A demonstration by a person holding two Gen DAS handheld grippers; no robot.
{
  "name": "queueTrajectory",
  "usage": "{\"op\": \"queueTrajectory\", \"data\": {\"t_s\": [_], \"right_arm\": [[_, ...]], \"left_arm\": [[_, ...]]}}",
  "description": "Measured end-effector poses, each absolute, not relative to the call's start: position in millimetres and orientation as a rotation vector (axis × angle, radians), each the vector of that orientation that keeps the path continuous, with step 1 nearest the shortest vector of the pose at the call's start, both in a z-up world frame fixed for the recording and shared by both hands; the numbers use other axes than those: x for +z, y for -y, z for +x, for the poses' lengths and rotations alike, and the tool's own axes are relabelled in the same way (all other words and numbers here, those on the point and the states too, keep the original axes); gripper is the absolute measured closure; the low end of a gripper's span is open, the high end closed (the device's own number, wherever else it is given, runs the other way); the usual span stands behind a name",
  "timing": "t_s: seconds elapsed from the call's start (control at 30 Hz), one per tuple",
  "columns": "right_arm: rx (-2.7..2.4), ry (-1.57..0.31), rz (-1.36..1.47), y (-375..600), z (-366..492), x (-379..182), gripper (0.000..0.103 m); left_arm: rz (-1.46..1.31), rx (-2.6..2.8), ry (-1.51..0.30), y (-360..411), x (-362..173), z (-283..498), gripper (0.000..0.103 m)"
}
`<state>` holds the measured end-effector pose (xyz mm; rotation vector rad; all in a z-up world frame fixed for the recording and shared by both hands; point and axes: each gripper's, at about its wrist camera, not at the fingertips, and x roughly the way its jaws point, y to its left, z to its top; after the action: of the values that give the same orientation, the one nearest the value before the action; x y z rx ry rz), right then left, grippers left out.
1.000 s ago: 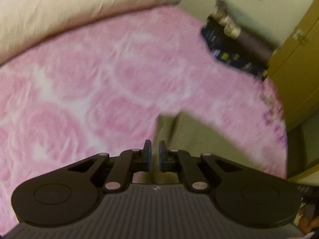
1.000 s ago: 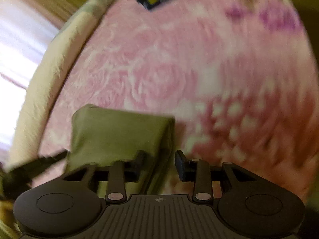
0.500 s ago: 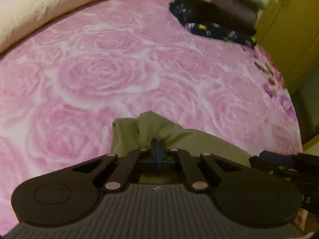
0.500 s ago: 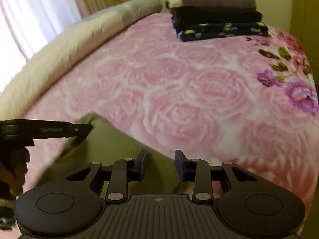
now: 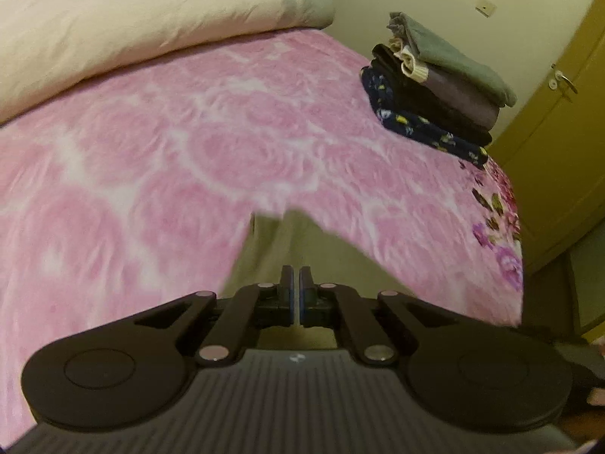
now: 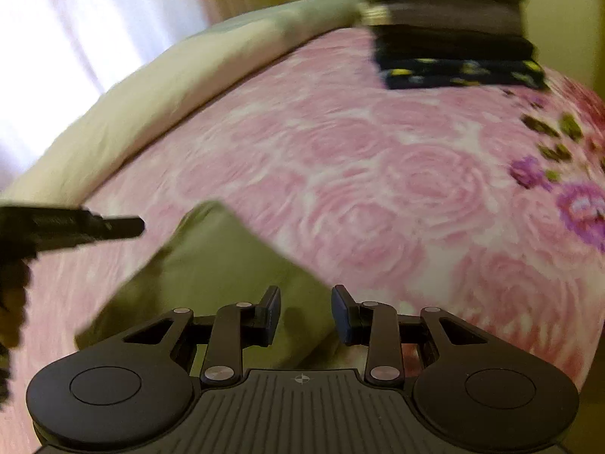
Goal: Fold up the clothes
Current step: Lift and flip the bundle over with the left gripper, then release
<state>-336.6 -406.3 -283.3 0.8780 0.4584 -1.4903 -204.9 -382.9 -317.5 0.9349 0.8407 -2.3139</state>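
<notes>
The olive garment [image 6: 211, 276] lies folded on the pink blanket [image 6: 378, 189], right under my claws; soft, light, floppy, best pinched at a corner. My left claw [image 5: 296, 283] is clenched, seemingly empty; my right claw [image 6: 305, 314] is spread.

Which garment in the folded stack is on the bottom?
The navy floral one, dark blue with small yellow and white flowers, lying directly on the pink blanket. Above it sit a black piece, a grey-purple one, then the grey-green top piece.
</notes>
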Motion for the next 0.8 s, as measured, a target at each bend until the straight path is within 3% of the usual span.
{"op": "queueTrajectory", "data": {"t_s": [0.17, 0.4, 0.53, 0.63, 0.8], "right_arm": [[-1.386, -0.644, 0.741, 410, -313, -302, 0.069], [-1.319, -0.674, 0.694, 407, -318, -283, 0.068], [-1.229, -0.73, 0.655, 404, -312, -280, 0.068], [-1.147, -0.877, 0.65, 413, -303, -307, 0.068], [-1.003, -0.884, 0.653, 424, -312, -294, 0.068]], "left_arm": [[1.007, -2.139, -0.866, 355, -358, -185, 0.102], [0.756, -2.08, -0.98, 344, -324, -163, 0.103], [0.801, -1.989, -1.059, 322, -333, -161, 0.103], [0.798, -1.877, -1.107, 307, -339, -165, 0.103], [0.699, -1.735, -1.12, 277, -320, -169, 0.103]]}}
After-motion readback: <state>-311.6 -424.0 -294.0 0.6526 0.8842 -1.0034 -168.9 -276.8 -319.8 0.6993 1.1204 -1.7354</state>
